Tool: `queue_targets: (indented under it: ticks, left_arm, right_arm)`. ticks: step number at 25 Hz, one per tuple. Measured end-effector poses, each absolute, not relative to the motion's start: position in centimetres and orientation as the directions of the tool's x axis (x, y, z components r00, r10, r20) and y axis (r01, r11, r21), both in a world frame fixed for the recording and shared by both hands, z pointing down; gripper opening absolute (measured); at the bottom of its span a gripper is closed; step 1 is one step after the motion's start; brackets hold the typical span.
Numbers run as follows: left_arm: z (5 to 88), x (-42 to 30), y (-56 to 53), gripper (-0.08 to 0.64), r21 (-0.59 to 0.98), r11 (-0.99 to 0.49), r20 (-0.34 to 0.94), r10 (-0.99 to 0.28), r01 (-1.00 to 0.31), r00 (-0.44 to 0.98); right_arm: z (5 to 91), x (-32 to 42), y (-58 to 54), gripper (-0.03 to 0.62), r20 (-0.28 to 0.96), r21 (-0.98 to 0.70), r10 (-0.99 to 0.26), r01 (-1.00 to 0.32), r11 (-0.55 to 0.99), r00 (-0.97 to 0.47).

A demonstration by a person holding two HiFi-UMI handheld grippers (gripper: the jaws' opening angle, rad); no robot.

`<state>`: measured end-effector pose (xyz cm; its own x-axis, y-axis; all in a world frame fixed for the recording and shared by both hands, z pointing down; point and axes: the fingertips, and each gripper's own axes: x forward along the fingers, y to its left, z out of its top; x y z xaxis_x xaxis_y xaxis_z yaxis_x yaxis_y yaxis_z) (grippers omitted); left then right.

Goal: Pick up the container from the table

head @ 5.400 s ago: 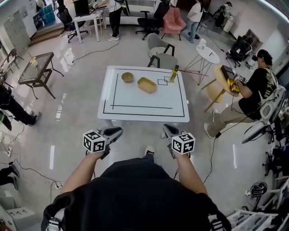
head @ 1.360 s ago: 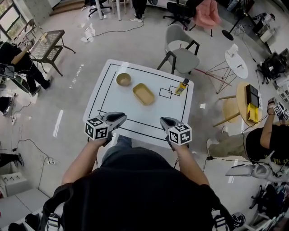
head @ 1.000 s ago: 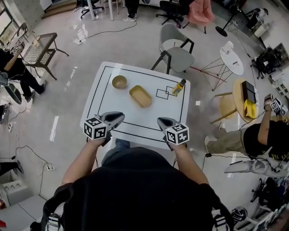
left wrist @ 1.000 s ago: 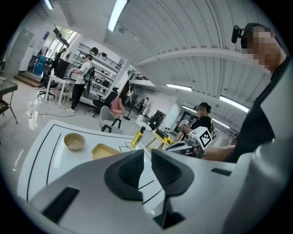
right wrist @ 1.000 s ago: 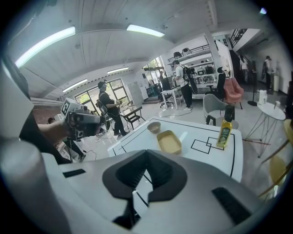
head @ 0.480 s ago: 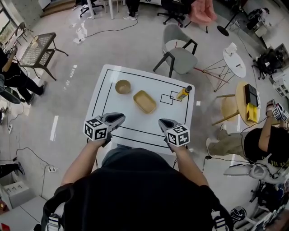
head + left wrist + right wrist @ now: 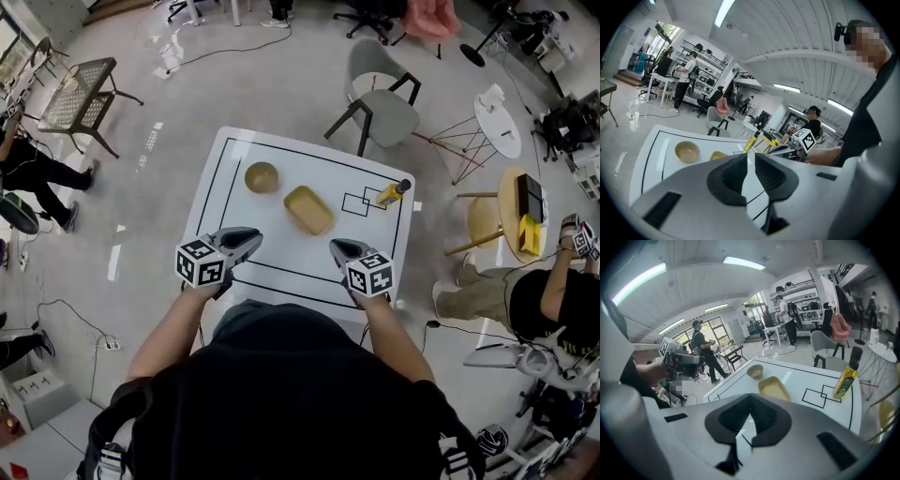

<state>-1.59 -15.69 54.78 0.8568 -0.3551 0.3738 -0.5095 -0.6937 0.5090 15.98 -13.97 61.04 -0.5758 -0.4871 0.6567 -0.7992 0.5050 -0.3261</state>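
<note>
White tabletop (image 7: 217, 192) with a black outline fills the middle of our head view, set on a pale floor with a grey chair (image 7: 380, 98) at its far side.

We hold both grippers over the near part of that table. Our left gripper (image 7: 253, 239) has its jaws only a narrow way apart: in the left gripper view a thin strip of table shows between the dark pads, and nothing sits in that gap. Our right gripper (image 7: 336, 247) has its jaws brought together, the tips meeting in the right gripper view, and it holds nothing.

We see the yellow rectangular container (image 7: 308, 209) lying near the middle of the table, beyond both grippers and roughly between them, well apart from each and untouched. A round tan bowl (image 7: 262, 175) stands beside it toward the far left. A yellow bottle (image 7: 392, 192) stands toward the far right edge, next to two small black squares drawn on the table.
</note>
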Motion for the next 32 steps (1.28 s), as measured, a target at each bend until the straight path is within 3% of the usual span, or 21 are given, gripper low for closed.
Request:
queue_targets:
  ticks: [32]
  left_arm:
    - [57.5, -1.6, -19.8, 0.054, 0.543, -0.665, 0.406, -0.328, -0.514, 0.853]
  right_arm:
    - [68.1, 14.4, -17.5, 0.008, 0.754, -0.313, -0.364, -0.786, 0.533, -0.547]
